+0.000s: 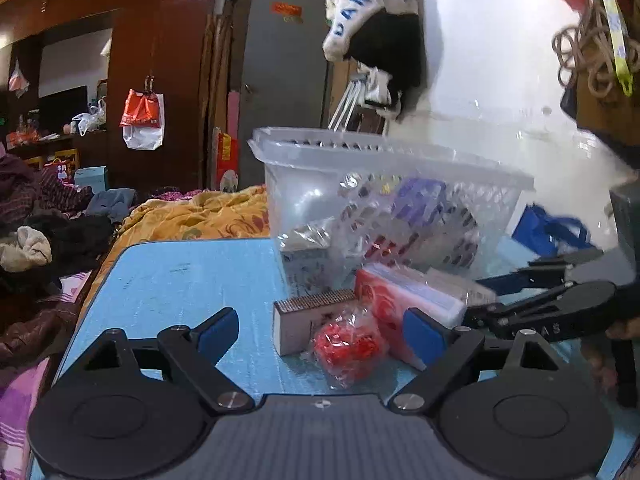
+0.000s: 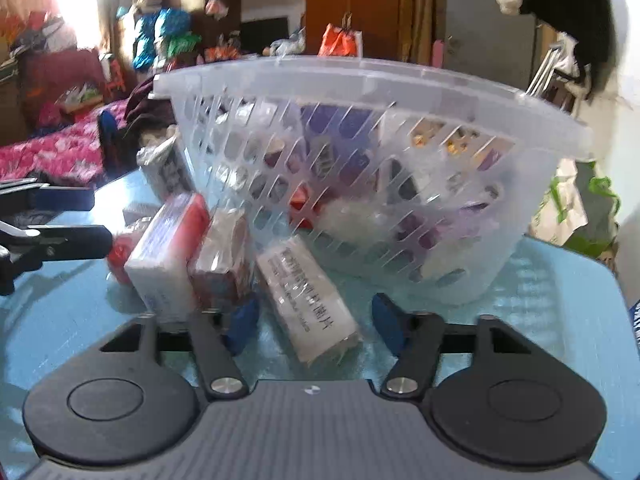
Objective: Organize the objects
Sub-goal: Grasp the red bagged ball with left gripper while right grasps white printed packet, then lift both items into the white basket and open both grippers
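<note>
While several packets already sit inside the clear plastic basket [image 2: 360, 168] on the blue table [image 1: 180, 280], a cluster of items is waiting outside it, so the tidying looks partly done. In the left wrist view, the left gripper [image 1: 322, 332] is spread wide and holds nothing; between its blue pads lie a grey matchbox-like box [image 1: 296, 324] and a small bag of red pieces [image 1: 348, 346], with a red and white packet [image 1: 400, 300] just behind. In the right wrist view, the right gripper [image 2: 316, 326] is also spread and empty, its fingers either side of a white box with printed text [image 2: 308, 300] that lies flat near the basket's base. Two more wrapped boxes [image 2: 192, 256] lean together beside it. Motion blur smears the basket's contents, so the packets inside cannot be identified, and the box lettering is too soft to read. The table's near edge is hidden behind each gripper body.
</note>
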A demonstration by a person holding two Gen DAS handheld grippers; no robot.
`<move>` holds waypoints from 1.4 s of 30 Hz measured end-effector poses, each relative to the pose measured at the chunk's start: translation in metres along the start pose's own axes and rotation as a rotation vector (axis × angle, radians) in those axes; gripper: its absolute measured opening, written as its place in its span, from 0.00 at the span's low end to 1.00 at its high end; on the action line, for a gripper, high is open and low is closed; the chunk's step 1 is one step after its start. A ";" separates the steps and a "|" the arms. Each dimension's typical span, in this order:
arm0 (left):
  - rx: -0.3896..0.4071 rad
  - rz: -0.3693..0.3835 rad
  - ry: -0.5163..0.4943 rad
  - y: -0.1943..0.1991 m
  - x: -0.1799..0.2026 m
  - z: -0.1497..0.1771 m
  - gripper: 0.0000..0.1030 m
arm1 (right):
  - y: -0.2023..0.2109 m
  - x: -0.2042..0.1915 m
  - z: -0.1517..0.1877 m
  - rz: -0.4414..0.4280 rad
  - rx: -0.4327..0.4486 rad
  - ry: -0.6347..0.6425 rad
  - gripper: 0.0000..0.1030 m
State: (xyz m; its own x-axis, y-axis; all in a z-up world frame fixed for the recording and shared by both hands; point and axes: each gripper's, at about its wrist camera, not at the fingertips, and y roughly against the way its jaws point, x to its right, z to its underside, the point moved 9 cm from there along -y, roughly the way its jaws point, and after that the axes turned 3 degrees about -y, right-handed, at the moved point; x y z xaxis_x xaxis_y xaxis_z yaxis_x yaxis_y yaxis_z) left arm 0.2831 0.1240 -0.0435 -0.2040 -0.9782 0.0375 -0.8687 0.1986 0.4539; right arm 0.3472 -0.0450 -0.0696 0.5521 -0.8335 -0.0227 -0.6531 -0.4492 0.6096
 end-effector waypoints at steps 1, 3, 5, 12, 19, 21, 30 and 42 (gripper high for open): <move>-0.009 -0.004 -0.011 -0.002 0.002 0.001 0.89 | 0.002 0.000 0.001 -0.004 0.004 -0.001 0.49; -0.029 -0.014 -0.029 -0.006 0.006 0.002 0.89 | 0.009 0.002 0.003 -0.002 0.018 -0.004 0.49; -0.042 -0.015 -0.042 -0.009 0.010 0.002 0.89 | 0.017 0.008 0.003 0.011 0.054 -0.016 0.49; -0.099 -0.019 -0.071 -0.021 0.023 0.008 0.75 | 0.042 0.024 -0.002 0.038 0.174 -0.063 0.49; -0.138 -0.043 -0.090 -0.026 0.030 0.014 0.52 | 0.041 0.017 -0.010 0.030 0.217 -0.052 0.49; -0.087 -0.018 -0.077 -0.016 0.031 0.011 0.51 | 0.044 0.016 -0.011 0.037 0.236 -0.047 0.49; 0.026 0.013 -0.114 0.004 0.049 0.007 0.51 | 0.044 0.009 -0.013 0.056 0.250 -0.012 0.49; 0.329 0.081 -0.047 0.064 0.056 -0.059 0.52 | 0.126 -0.005 -0.051 0.058 0.525 -0.031 0.49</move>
State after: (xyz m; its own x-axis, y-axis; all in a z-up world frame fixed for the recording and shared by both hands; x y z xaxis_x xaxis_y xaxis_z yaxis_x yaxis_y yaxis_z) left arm 0.2422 0.0790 0.0400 -0.2923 -0.9562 0.0169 -0.9463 0.2918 0.1394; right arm 0.2888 -0.0804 0.0477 0.4973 -0.8671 -0.0292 -0.8580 -0.4965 0.1317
